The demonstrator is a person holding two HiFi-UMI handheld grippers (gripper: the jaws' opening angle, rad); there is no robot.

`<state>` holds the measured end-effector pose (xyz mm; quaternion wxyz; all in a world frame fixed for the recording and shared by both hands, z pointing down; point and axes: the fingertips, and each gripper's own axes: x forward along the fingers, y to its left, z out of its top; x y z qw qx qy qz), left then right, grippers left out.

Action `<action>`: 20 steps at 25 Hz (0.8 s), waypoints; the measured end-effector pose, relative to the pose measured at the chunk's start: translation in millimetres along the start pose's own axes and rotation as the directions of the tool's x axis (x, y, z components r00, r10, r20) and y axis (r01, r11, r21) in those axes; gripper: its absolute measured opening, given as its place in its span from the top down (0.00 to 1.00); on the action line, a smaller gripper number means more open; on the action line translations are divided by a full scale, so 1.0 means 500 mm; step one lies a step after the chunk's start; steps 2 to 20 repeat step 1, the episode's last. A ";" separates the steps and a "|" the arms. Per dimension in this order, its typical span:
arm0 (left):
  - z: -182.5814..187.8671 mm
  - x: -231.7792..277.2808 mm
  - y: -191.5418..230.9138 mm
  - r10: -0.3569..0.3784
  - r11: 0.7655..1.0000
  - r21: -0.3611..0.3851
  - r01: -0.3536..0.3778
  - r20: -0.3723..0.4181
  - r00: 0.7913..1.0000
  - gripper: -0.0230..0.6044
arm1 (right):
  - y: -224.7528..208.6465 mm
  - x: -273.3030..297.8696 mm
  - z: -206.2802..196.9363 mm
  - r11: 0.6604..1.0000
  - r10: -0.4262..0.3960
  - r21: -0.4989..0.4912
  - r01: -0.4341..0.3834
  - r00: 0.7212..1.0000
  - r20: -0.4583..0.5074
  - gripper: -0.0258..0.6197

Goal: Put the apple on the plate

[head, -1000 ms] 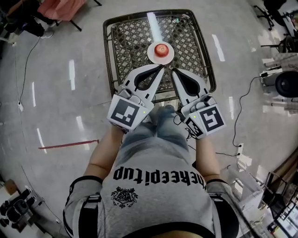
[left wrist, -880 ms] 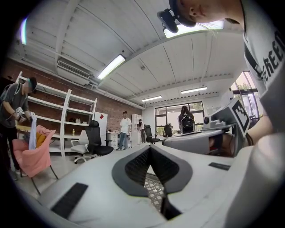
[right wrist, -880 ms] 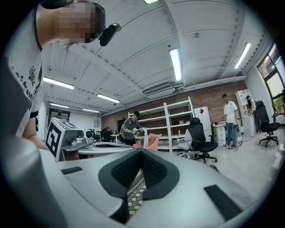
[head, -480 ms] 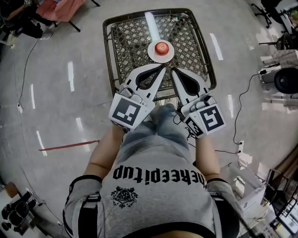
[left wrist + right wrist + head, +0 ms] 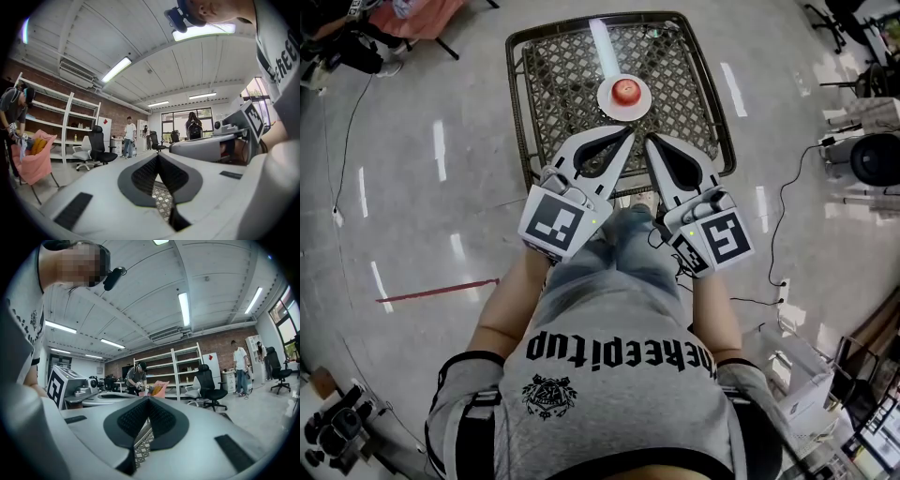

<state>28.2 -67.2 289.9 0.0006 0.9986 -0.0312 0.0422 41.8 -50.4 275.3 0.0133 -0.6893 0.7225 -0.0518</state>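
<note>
A red apple (image 5: 625,90) rests on a small white plate (image 5: 607,101) on the dark lattice table (image 5: 553,84), toward its far middle. My left gripper (image 5: 628,133) is shut with its tips pointing at the plate from the near side, a short way from it. Beside it, my right gripper (image 5: 649,144) is shut too, with nothing in it. Both are held close in front of the person's body. In the left gripper view the jaws (image 5: 158,156) meet at the tip, and the same holds for the jaws (image 5: 148,399) in the right gripper view; neither view shows the apple.
The table has a raised metal rim (image 5: 517,112) and stands on a glossy grey floor. A speaker-like device (image 5: 874,161) and cables lie at right. A pink cloth rack (image 5: 422,14) is at top left. People and office chairs (image 5: 96,150) stand far off.
The table, plate and apple have shifted slightly up in the head view. Both grippers stay shut and in nearly the same place.
</note>
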 end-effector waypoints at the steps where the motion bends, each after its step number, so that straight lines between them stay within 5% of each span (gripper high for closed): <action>1: 0.001 -0.001 -0.001 -0.001 1.000 0.006 0.001 0.005 1.000 0.93 | 0.001 -0.001 -0.001 1.000 -0.001 0.000 0.001 1.000 0.000 0.95; 20: 0.001 -0.001 -0.001 -0.001 1.000 0.006 0.001 0.005 1.000 0.93 | 0.001 -0.001 -0.001 1.000 -0.001 0.000 0.001 1.000 0.000 0.95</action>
